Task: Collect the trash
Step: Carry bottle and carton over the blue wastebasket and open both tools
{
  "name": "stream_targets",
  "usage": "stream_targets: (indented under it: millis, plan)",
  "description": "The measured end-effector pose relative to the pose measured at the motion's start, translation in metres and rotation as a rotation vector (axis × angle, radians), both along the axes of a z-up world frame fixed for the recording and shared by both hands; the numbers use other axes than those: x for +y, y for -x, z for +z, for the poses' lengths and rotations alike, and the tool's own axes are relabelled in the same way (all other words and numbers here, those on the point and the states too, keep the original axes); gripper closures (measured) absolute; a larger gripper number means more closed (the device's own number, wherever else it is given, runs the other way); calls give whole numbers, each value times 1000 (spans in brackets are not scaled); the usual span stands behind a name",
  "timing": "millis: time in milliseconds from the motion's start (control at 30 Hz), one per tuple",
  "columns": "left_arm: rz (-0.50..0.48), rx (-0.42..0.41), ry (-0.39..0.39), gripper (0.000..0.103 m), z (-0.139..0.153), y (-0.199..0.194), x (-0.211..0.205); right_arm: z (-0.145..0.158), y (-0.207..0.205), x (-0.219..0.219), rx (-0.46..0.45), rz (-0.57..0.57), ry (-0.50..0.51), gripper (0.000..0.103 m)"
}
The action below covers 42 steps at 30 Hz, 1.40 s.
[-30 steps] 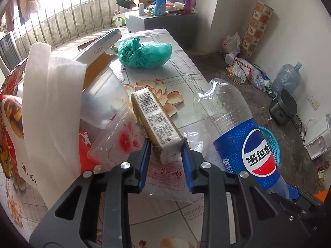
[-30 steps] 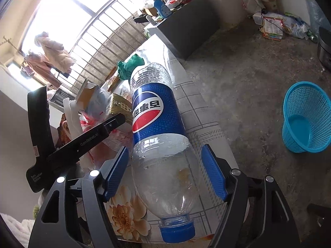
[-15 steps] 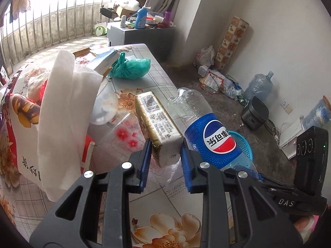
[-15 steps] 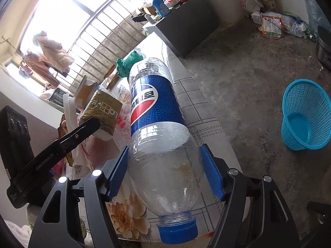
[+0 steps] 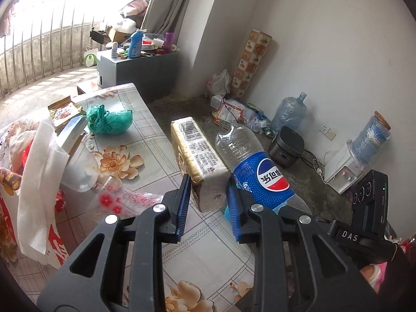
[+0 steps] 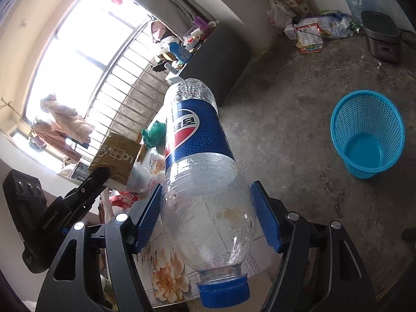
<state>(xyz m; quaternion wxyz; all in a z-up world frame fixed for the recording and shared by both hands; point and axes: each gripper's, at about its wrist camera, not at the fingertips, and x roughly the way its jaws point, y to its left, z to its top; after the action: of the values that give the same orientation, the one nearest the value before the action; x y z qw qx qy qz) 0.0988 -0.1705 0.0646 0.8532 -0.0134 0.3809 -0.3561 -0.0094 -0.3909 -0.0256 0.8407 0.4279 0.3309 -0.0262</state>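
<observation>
My left gripper (image 5: 208, 197) is shut on a gold and white tissue pack (image 5: 199, 153) and holds it above the table edge; the pack also shows in the right wrist view (image 6: 115, 160). My right gripper (image 6: 208, 215) is shut on an empty Pepsi bottle (image 6: 197, 156) with a blue cap, held off the table; the bottle also shows in the left wrist view (image 5: 257, 171). A blue mesh trash basket (image 6: 368, 135) stands on the floor to the right, empty.
The floral table (image 5: 145, 150) carries a green bag (image 5: 109, 121), white tissue (image 5: 39, 182), a clear wrapper (image 5: 122, 197) and snack packets. On the floor are a rice cooker (image 5: 286, 145), water jugs, a dispenser (image 5: 345, 169) and litter by the wall.
Both grippers have lifted their items off the table and swung right, toward the floor side. The tissue pack has left the pile; the bottle is tilted up.
</observation>
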Motion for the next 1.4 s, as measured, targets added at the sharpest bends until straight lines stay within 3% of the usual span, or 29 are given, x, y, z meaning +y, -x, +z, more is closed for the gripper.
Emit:
stream_targets:
  millis: [167,233,433,700,833,967,1100,1233,1400]
  plan:
    - [-162,77,12,78,3,-2,-77,-19,39,-58,22,-226,-88,36]
    - [-231,129,-37,78,-8,-1,-119,-36,54,-81,49,-321,-130,36]
    - [-395,276,-229,77,-76,2,-240,-101,75,-130,152,-503,-268,36]
    - [-489,330,-430,77,-173,-3,-351,-197,72,-183,278,-632,-472,35]
    - [-466,326,-477,60,-196,-12,-380,-242,62,-206,342,-677,-525,35]
    - [-434,350,-416,59,-186,-21,-376,-277,53,-221,403,-691,-551,35]
    - [-416,303,-332,51,-148,-21,-346,-283,41,-219,420,-673,-525,35]
    - [-418,231,-266,43,-104,-15,-312,-264,35,-203,382,-647,-475,35]
    - [-411,160,-178,36,-55,-6,-258,-212,32,-177,314,-607,-322,35]
